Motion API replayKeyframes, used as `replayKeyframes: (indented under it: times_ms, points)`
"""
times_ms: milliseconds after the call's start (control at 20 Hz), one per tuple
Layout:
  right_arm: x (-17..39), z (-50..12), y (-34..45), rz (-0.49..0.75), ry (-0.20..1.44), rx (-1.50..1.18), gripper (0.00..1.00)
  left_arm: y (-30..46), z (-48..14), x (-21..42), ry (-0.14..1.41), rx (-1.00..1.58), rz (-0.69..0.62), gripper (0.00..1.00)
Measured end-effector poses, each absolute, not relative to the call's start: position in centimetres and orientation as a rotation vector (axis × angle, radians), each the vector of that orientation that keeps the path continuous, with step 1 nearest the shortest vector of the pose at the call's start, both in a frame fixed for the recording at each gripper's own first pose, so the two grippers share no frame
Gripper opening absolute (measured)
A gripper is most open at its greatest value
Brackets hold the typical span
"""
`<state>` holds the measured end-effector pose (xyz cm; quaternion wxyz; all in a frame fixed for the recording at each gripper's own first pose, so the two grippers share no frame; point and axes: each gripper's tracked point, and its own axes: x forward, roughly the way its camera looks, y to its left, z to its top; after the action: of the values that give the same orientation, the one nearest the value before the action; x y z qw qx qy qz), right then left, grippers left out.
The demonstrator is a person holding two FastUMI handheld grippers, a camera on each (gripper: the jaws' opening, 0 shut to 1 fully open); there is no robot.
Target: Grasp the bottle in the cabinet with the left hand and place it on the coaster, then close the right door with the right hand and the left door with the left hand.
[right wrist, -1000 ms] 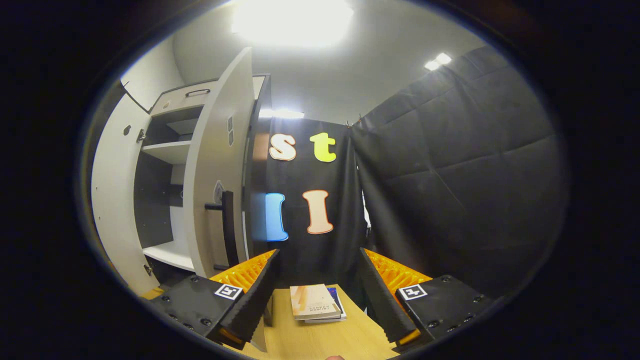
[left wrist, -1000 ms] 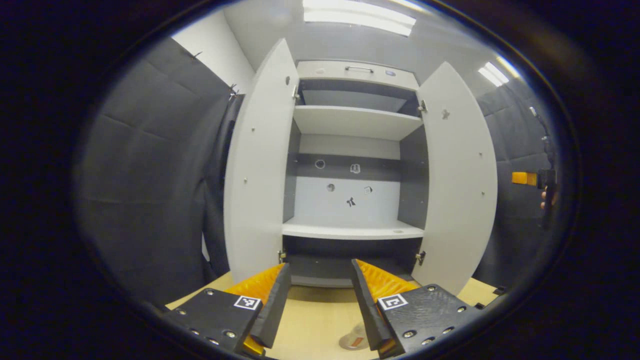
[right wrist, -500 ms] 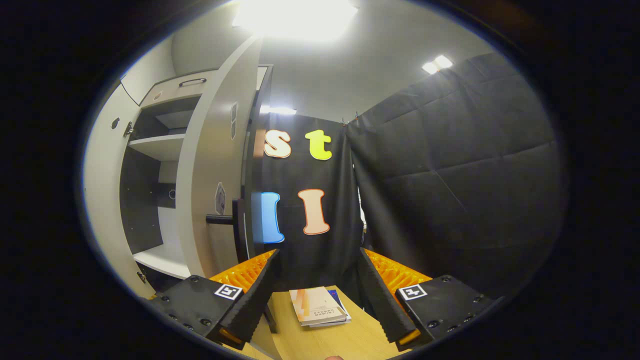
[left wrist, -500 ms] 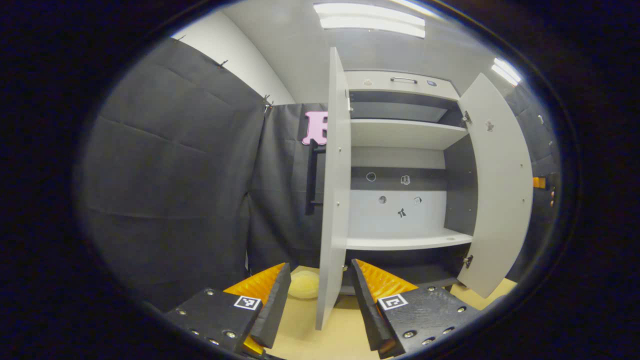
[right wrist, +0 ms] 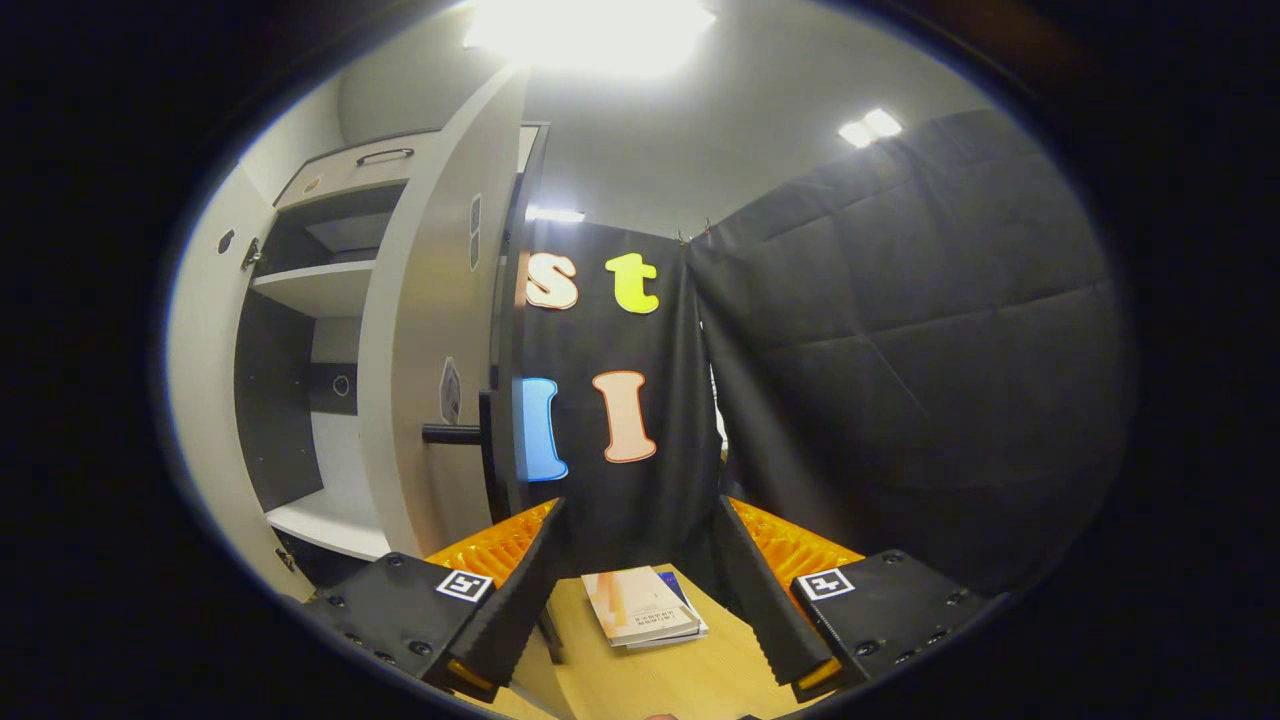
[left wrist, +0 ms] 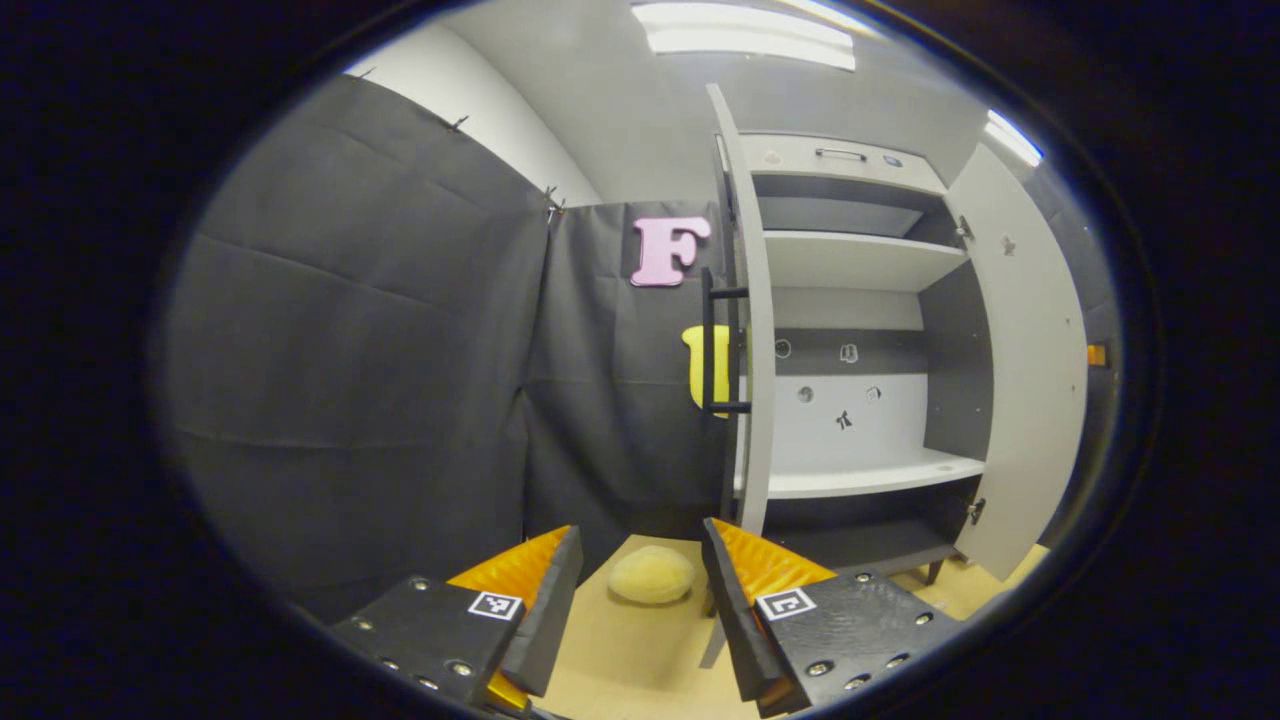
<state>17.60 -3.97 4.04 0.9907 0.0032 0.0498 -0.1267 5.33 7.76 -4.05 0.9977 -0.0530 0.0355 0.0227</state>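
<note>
Left gripper: fingers spread wide, nothing between them, low over the wooden table in front of the cabinet.
Left gripper, change: a second ago it faced straight into the cabinet; it has swung out to the left, so the left door is now seen nearly edge-on, with its black handle on the outer face.
Right gripper: fingers spread apart, empty, low over the table by the right side of the cabinet.
Right gripper, change: it has crept closer to the right door; that door's handle now sits just up and left of its left finger.
Cabinet shelves: bare in both views; no bottle stands on them.
Bottle: not to be seen now; I cannot tell where it stands.
Coaster: a second ago a small round thing lay on the table in front of the cabinet, beside the left gripper's right finger; I cannot tell what it was, and it has gone from the left view with the swing.
Near the cabinet: a pale yellow lump lies on the table just left of the left door; some books lie to the right of the right door.
Doors: both wide open.
Meaning for the task: by my judgement the bottle step is done and the door-closing has begun, with the right door first and the left gripper moving round its own door.
</note>
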Motion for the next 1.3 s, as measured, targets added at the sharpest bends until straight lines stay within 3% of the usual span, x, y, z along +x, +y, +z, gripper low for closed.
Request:
replayKeyframes:
  times_ms: [500, 700, 1150, 1300]
  points:
    - [17.1, 4.3, 0.6, -0.229, 0.098, -0.006, 0.92, 7.7, -4.9, 7.1, 0.067, -0.118, -0.037, 0.7]
    - [17.3, 4.5, 3.6, -0.189, 0.094, -0.014, 0.95, 8.4, -4.8, 7.7, 0.053, -0.13, -0.051, 0.69]
    - [19.4, 3.8, 11.0, -0.067, 0.1, 0.022, 0.92, 11.8, -5.6, 7.2, 0.058, -0.107, -0.014, 0.69]
    - [20.3, 3.3, 13.1, -0.03, 0.107, 0.025, 0.95, 12.8, -5.8, 6.6, 0.07, -0.103, 0.001, 0.7]
